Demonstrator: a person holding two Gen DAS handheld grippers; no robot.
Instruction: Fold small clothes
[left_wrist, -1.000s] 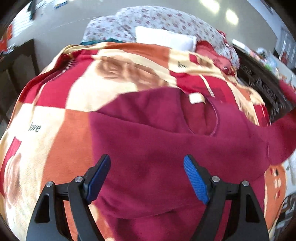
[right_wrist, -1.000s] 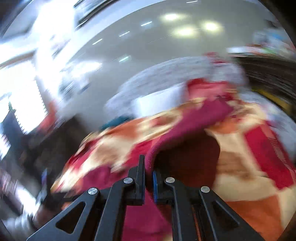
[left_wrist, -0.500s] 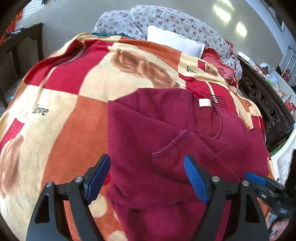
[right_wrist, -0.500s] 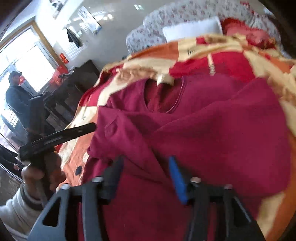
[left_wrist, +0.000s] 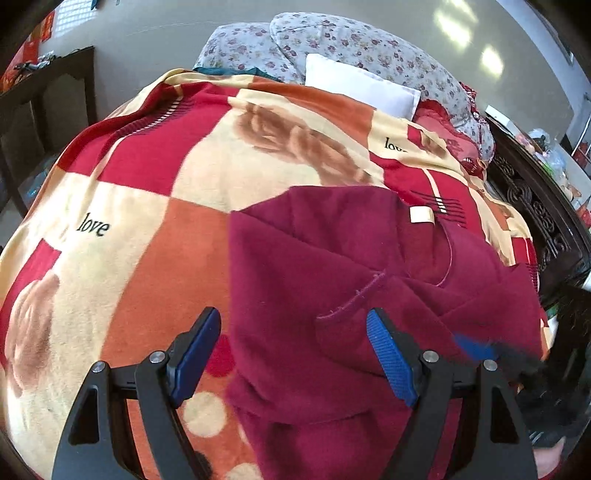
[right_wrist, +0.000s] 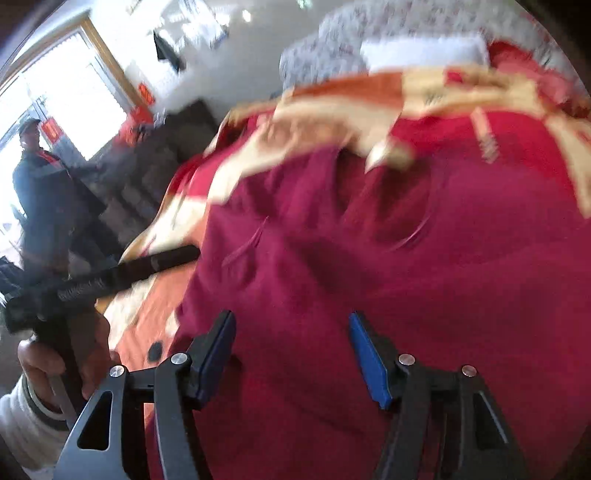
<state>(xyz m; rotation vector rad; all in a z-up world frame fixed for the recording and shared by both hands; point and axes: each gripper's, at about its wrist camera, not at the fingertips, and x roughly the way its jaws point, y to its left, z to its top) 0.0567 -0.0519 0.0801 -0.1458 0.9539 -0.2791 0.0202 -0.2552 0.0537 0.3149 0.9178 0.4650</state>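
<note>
Maroon garment (left_wrist: 332, 295) lies partly folded on patterned blanket (left_wrist: 147, 184). Left gripper (left_wrist: 293, 356) hovers wide open, holding nothing. Right gripper (right_wrist: 291, 354) is likewise parted above the cloth, empty.

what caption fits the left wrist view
Open left claw over a maroon top on a patchwork blanket.

Bedding and room around the work

We see a checked blanket (left_wrist: 155, 206) printed "love" filling the frame, a white pillow (left_wrist: 362, 86) and floral bedding (left_wrist: 332, 40) at the top, dark carved furniture (left_wrist: 546, 221) at right, and a bystander (right_wrist: 37, 184) by the upper-left window.
</note>
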